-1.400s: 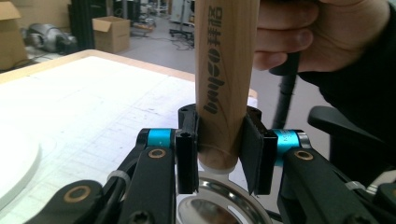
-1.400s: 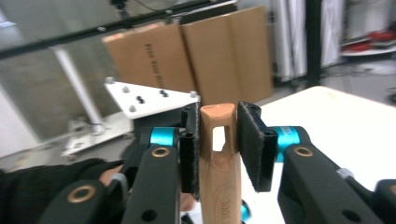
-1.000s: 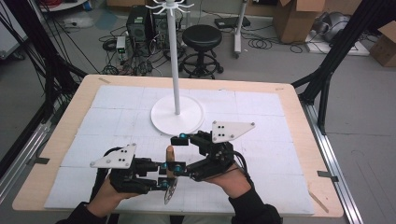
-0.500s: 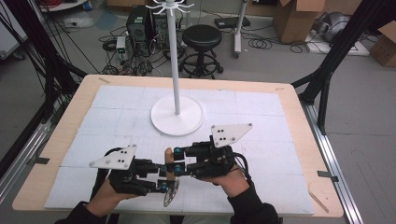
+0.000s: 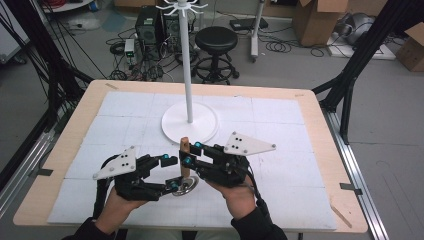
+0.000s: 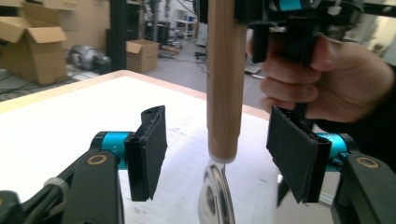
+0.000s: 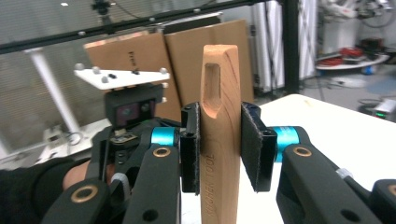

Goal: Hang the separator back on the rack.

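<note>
Your right gripper [image 7: 219,149] clamps the wooden handle [image 7: 219,116] upright, near the table's [image 5: 310,150] 6 o'clock edge; the metal head [image 6: 215,196] hangs below. Your left gripper [image 6: 224,154] stands wide open around the handle's lower end. Close squarely on the wood, not the metal, before releasing.

both forearms reach in side by side, right tongs [image 5: 186,153] clamped tight, left tongs [image 5: 170,172] spread apart.

Your stand [image 5: 189,121] sits at the desk's [image 5: 310,150] middle, toward the far edge. Near of it the utensil [image 5: 184,167] stands upright between your left gripper [image 5: 170,173] and right gripper [image 5: 189,152]. A stool [image 5: 216,40] stands beyond the desk.
</note>
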`<state>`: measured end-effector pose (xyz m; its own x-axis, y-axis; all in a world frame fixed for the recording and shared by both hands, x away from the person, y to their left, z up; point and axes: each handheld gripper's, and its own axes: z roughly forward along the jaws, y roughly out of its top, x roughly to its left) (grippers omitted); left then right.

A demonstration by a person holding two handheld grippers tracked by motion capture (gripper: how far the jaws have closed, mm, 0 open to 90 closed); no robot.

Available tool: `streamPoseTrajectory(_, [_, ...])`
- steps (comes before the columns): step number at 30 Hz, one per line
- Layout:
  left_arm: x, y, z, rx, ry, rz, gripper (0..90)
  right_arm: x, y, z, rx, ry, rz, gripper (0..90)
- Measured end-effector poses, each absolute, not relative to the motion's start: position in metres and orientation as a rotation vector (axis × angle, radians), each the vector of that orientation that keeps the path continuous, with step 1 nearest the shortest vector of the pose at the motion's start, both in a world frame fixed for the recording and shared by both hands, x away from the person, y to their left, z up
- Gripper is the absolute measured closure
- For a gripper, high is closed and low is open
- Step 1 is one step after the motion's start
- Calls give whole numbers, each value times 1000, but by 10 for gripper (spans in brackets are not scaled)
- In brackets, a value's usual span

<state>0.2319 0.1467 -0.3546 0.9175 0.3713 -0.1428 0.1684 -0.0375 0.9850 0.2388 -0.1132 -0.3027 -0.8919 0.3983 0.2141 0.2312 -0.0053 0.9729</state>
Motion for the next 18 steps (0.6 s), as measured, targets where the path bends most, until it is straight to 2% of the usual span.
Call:
streamPoseTrajectory(6, [230, 136, -356, 1664, 436, 195, 403, 237, -110, -308, 727, 2092, 2035, 711])
streamPoseTrajectory(12, [232, 130, -356, 1667, 487, 229, 512, 234, -109, -312, 767, 2069, 2006, 711])
streamPoseTrajectory(16, [235, 124, -354, 1676, 490, 211, 538, 235, -111, -315, 805, 2054, 2009, 711])
streamPoseTrajectory(18, [237, 121, -354, 1680, 491, 203, 598, 236, -112, -317, 829, 2045, 2023, 711])
